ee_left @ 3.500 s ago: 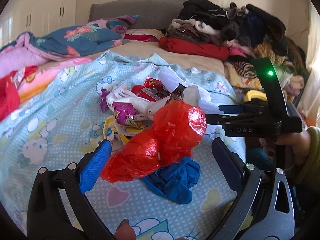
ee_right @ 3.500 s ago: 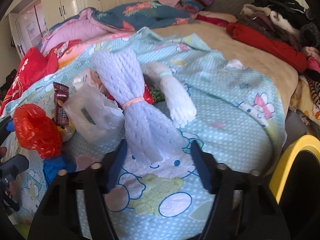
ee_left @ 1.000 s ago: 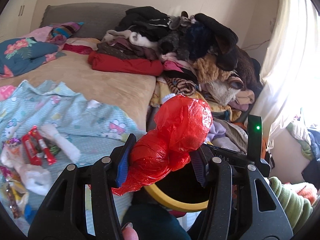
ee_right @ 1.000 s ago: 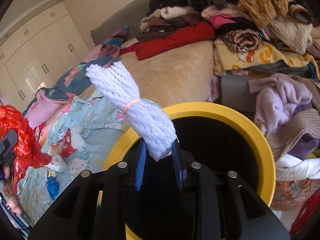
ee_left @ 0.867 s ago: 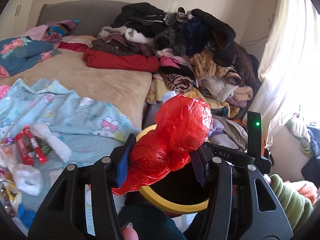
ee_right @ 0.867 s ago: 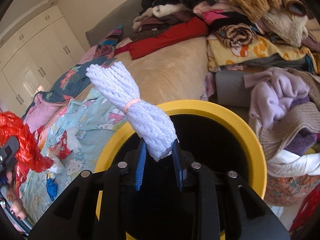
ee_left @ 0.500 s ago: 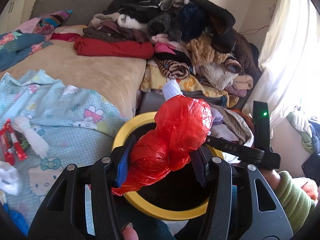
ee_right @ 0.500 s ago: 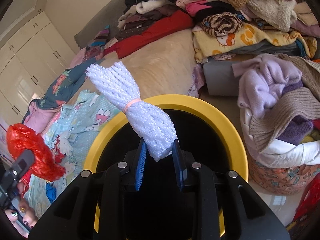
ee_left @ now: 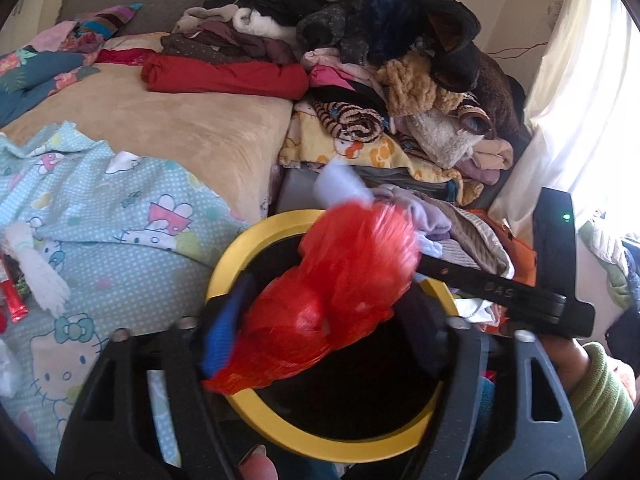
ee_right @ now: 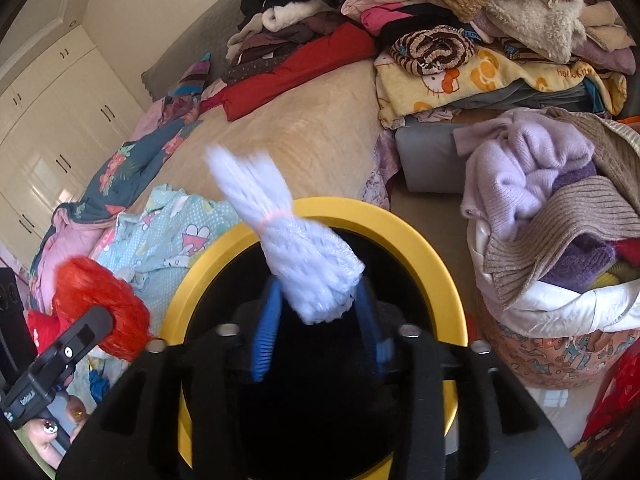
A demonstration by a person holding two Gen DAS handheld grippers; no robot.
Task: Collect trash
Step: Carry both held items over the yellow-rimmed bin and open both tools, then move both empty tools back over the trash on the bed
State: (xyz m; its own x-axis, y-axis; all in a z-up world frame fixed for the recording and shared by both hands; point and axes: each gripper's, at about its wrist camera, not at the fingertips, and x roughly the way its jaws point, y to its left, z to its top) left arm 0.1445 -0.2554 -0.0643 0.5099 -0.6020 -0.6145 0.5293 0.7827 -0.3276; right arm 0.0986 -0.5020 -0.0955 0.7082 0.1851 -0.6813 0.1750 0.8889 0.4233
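Note:
A yellow-rimmed black bin [ee_left: 256, 420] stands beside the bed; it also shows in the right wrist view [ee_right: 424, 240]. My left gripper [ee_left: 320, 328] is over the bin with its jaws spread, and the red plastic bag [ee_left: 332, 300] is blurred between them, loose. My right gripper [ee_right: 320, 320] is also over the bin, jaws spread, and the white foam net bundle [ee_right: 292, 240] is blurred and tilting between them. The red bag also shows in the right wrist view [ee_right: 100, 304].
More wrappers and a white foam net [ee_left: 40, 276] lie on the blue Hello Kitty sheet [ee_left: 120, 216]. Piled clothes [ee_left: 380, 60] cover the bed's far side. A laundry basket of knitwear [ee_right: 560, 240] stands right of the bin.
Both grippers carried their loads from the bed to above the bin. In the last half second both sets of jaws spread and the red bag and foam bundle started slipping.

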